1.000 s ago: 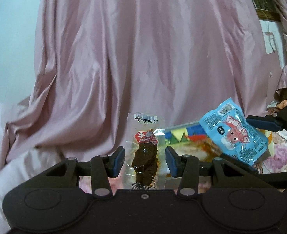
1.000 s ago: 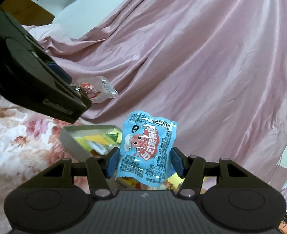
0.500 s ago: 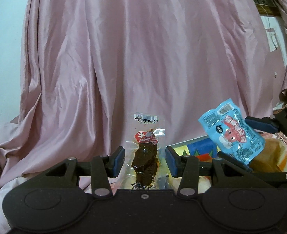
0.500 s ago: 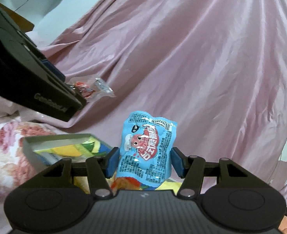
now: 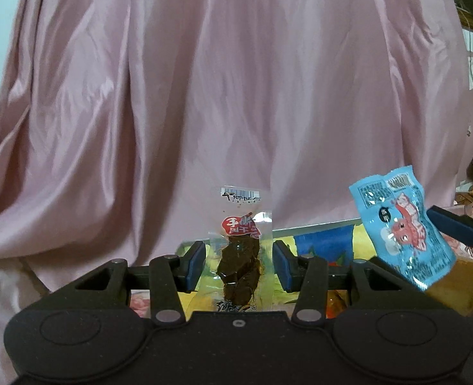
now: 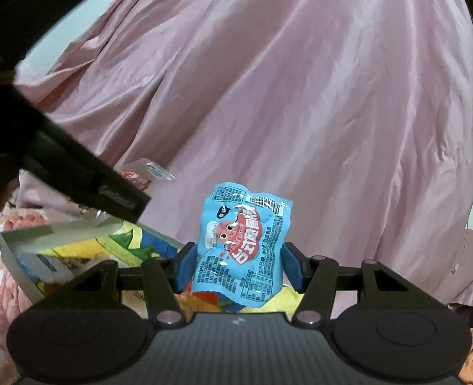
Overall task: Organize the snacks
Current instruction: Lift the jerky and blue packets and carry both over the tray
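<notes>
My left gripper (image 5: 238,264) grips a clear jerky packet (image 5: 241,250); my right gripper (image 6: 238,266) pinches a blue snack bag (image 6: 241,247). The box (image 6: 14,240) sits at nine o'clock. I judge lowering both in comes next.

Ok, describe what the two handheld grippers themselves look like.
Both match. The left gripper and right gripper have matte black plastic bodies with two round raised discs, angular black linkage arms with silver pivot pins, and blue pads lining the jaws. The left one's side carries pale, blurred lettering. No cables, hands or sleeves show.

Red "手撕" on clear snack packet (image 5: 240,247)
</notes>
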Available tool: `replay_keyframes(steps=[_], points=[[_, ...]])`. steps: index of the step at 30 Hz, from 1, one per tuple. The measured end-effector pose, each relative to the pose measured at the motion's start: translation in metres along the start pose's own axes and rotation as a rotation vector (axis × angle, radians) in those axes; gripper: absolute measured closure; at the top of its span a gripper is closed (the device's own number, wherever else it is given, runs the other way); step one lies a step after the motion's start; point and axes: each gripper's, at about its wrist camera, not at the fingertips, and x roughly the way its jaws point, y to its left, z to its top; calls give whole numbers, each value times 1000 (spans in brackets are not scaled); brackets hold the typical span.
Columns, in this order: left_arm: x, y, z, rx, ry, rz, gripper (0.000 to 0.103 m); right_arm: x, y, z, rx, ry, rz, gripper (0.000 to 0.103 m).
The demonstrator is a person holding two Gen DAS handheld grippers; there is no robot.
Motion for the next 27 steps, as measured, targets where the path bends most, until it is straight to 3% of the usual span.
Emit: replay_keyframes(steps=[18, 27], points=[[45, -1, -24, -69, 125, 6, 55, 11, 5, -13, 31, 65, 47, 41], [48, -5, -30, -76, 150, 10, 55, 14, 3, -12, 26, 74, 57, 41]])
